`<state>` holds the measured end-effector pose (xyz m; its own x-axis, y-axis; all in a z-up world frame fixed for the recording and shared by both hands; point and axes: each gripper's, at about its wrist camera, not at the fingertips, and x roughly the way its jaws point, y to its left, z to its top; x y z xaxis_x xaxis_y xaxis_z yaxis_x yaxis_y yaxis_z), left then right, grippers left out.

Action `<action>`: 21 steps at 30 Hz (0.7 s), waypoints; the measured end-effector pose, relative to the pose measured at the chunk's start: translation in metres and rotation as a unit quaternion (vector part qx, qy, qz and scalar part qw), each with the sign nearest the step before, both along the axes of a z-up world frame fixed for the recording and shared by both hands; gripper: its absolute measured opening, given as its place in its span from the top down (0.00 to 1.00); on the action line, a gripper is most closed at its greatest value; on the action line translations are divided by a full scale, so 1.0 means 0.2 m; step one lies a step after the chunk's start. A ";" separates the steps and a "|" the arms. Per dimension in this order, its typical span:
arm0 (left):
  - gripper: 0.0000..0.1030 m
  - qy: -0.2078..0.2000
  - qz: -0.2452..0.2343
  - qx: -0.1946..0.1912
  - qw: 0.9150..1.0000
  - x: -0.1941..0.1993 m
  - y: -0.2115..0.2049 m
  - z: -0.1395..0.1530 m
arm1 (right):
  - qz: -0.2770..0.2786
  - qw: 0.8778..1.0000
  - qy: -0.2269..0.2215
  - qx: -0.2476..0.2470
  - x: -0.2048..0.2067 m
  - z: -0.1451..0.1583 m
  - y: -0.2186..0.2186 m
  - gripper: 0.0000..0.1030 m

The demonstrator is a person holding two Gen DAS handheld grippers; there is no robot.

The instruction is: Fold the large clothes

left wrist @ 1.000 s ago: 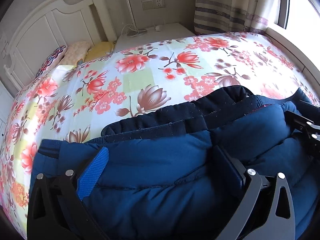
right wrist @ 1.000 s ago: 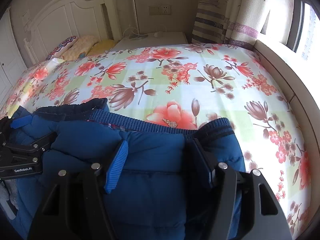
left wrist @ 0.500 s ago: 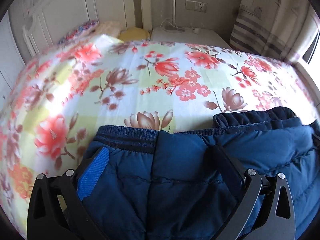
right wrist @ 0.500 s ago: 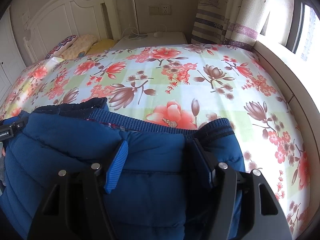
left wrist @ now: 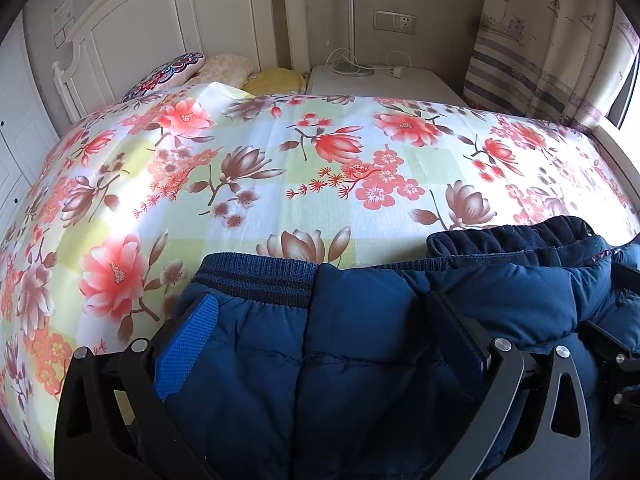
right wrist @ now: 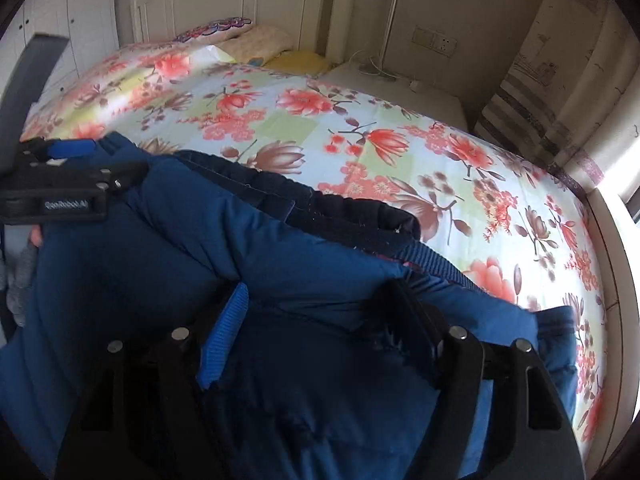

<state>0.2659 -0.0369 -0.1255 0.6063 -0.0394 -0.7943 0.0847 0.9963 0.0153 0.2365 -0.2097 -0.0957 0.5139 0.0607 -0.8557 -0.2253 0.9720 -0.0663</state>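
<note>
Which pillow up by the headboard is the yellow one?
The yellow pillow is the one nearest the white nightstand. The peach checked pillow sits in the middle, and the dark patterned pillow is farthest from the nightstand.

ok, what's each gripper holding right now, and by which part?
Both have the blue padded jacket between their fingers: left gripper just below the ribbed hem, right gripper on quilted fabric, jaws just opening. Whether either actually clamps cannot be told.
</note>
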 end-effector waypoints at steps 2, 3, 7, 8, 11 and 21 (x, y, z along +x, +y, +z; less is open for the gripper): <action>0.04 0.003 0.000 -0.008 1.000 0.01 0.01 0.00 | -0.005 1.000 0.003 0.025 -0.01 0.02 -0.04 0.28; 0.04 0.004 0.000 -0.010 1.000 0.01 0.01 0.00 | -0.016 0.999 0.000 0.034 -0.03 0.06 -0.08 0.28; 0.04 0.002 0.000 -0.012 1.000 0.00 0.01 0.00 | -0.095 0.994 -0.040 0.032 -0.12 0.17 -0.33 0.24; 0.04 0.002 0.000 -0.012 1.000 0.00 0.01 0.00 | -0.112 0.993 -0.035 0.031 -0.13 0.16 -0.41 0.22; 0.04 0.002 0.000 -0.013 1.000 0.00 0.02 0.00 | -0.161 0.983 0.013 0.086 -0.14 -0.01 -0.66 0.19; 0.04 -0.001 0.001 -0.015 1.000 -0.01 0.02 0.01 | -0.161 0.982 0.010 0.099 -0.17 -0.03 -0.65 0.17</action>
<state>0.2647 -0.0325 -0.1238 0.6075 -0.0611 -0.7920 0.0824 0.9965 -0.0136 0.2034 -0.3404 -0.1016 0.5175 0.0636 -0.8533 0.0962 0.9866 0.1319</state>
